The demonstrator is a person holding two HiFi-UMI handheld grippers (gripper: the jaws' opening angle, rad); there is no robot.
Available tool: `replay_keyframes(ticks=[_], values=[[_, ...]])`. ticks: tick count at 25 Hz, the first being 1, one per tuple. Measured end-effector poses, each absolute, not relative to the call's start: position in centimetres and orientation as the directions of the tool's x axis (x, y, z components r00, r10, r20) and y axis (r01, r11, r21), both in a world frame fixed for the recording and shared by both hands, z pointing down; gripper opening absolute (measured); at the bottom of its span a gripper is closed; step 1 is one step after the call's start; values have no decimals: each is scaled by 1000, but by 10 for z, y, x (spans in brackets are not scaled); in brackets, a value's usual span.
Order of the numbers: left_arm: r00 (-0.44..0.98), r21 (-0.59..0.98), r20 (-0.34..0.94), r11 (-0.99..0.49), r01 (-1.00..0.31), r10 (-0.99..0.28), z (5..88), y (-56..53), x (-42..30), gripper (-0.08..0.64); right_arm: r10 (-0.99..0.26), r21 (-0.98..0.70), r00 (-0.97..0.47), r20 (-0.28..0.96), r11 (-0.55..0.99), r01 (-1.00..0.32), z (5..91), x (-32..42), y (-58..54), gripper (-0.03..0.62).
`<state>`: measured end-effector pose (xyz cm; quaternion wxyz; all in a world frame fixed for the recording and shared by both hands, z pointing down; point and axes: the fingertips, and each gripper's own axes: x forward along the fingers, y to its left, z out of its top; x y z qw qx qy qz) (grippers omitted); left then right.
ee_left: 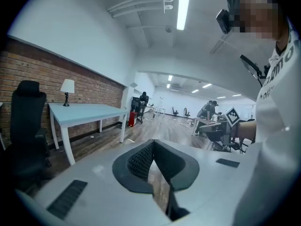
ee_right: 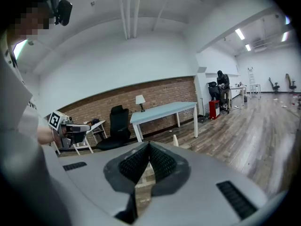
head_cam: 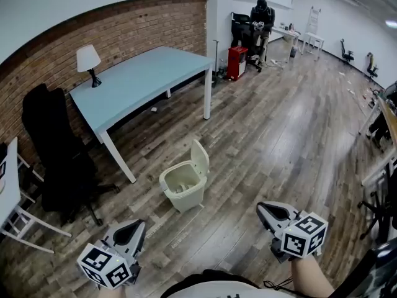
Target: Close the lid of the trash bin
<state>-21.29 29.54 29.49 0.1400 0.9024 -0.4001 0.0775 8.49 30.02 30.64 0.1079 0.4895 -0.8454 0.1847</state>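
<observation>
Cream plastic trash bin [head_cam: 183, 188] stands on the wood-plank floor [head_cam: 279, 135], at about twelve o'clock from the person holding the two grippers and well apart from both. Its hinged lid [head_cam: 200, 157] is up, standing nearly upright at the bin's far rim, so the pale inside of the bin shows.

Left gripper [head_cam: 133, 230] is held low at about seven o'clock from the bin, its marker cube nearest the person. In the left gripper view its black ribbed fingers [ee_left: 138, 161] come together at their tips, with nothing between them.

Right gripper [head_cam: 268, 210] hangs at about four o'clock from the bin, at much the same height as the left. In the right gripper view its fingers [ee_right: 134, 166] also meet at the tips and hold nothing; the raised lid shows as a small cream shape just beyond them.

Farther off, at ten o'clock from the bin, a pale blue table [head_cam: 142, 79] on white legs runs along a red brick wall [head_cam: 124, 30], with a small white-shaded lamp [head_cam: 88, 64] on its left end. A black office chair [head_cam: 59, 160] stands at nine o'clock. At one o'clock, far down the room, a red cabinet [head_cam: 236, 62] sits near a person in dark clothes [head_cam: 262, 18].
</observation>
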Motion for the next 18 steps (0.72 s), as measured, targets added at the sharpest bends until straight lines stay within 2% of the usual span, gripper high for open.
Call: replay_keyframes(ticks=[6, 12, 18], values=[[694, 179, 259, -673, -718, -672, 302, 275, -200, 6, -820, -237, -479, 313, 421, -875, 311, 90, 286, 8], [673, 205, 237, -641, -739, -700, 302, 237, -168, 6, -819, -246, -467, 333, 403, -882, 316, 142, 248, 8], [622, 298, 181, -560, -773, -762, 298, 185, -110, 6, -756, -162, -524, 393, 504, -848, 317, 198, 189, 8]])
